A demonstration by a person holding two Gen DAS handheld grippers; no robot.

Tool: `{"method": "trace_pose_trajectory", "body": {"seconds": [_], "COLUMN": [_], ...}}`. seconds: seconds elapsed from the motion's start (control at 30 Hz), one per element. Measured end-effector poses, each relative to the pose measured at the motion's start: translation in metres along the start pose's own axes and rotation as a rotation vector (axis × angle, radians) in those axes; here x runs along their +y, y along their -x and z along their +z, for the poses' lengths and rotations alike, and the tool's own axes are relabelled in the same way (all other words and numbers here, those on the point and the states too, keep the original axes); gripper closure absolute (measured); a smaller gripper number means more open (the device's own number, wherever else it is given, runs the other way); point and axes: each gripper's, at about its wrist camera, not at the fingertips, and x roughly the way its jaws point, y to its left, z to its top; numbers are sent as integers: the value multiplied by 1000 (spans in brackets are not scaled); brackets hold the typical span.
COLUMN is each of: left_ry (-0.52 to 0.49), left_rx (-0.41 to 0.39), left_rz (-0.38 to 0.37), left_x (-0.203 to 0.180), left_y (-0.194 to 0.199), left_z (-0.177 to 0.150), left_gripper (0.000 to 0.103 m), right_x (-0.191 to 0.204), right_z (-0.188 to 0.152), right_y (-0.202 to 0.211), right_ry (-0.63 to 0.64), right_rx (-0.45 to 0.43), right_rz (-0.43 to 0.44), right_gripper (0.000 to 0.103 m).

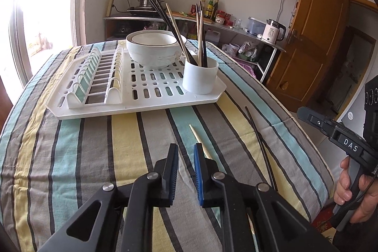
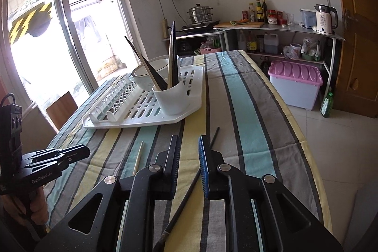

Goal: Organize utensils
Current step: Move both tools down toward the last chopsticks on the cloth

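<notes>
A white cup (image 1: 200,77) (image 2: 173,98) with several black and pale chopsticks stands at the near right corner of a white drying rack (image 1: 141,108) (image 2: 132,125). A pale wooden chopstick (image 1: 197,136) (image 2: 139,155) lies on the striped cloth; its near end runs under my left gripper (image 1: 185,148), whose jaws stand slightly apart with only cloth showing between them. A black chopstick (image 1: 259,145) (image 2: 182,204) lies further right and passes under my right gripper (image 2: 189,141), which is narrowly open just above it without pressing on it.
A white bowl (image 1: 153,49) (image 2: 144,77) sits in the rack behind the cup. The table's right edge (image 2: 304,143) drops to a tiled floor with a pink-lidded box (image 2: 295,84). A shelf with a kettle (image 2: 326,18) lines the far wall.
</notes>
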Motion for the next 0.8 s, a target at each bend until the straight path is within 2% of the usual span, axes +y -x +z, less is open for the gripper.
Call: {"method": "trace_pose_trajectory", "body": {"seconds": [0.17, 0.63, 0.8], "left_ry": [3, 38, 37], "left_rx": [28, 191, 226], "left_rz": [-1, -18, -14], "left_x": [-3, -10, -16], "left_y": [-13, -82, -99], "left_z": [2, 13, 17], "left_gripper": [88, 87, 87], "right_x": [-2, -20, -23], "right_z": [-2, -8, -6], "right_y": [-13, -83, -98], "right_ry": [-1, -24, -21], "right_rx": [28, 207, 249], "right_rz": [-16, -76, -80], "right_gripper": [87, 87, 87]}}
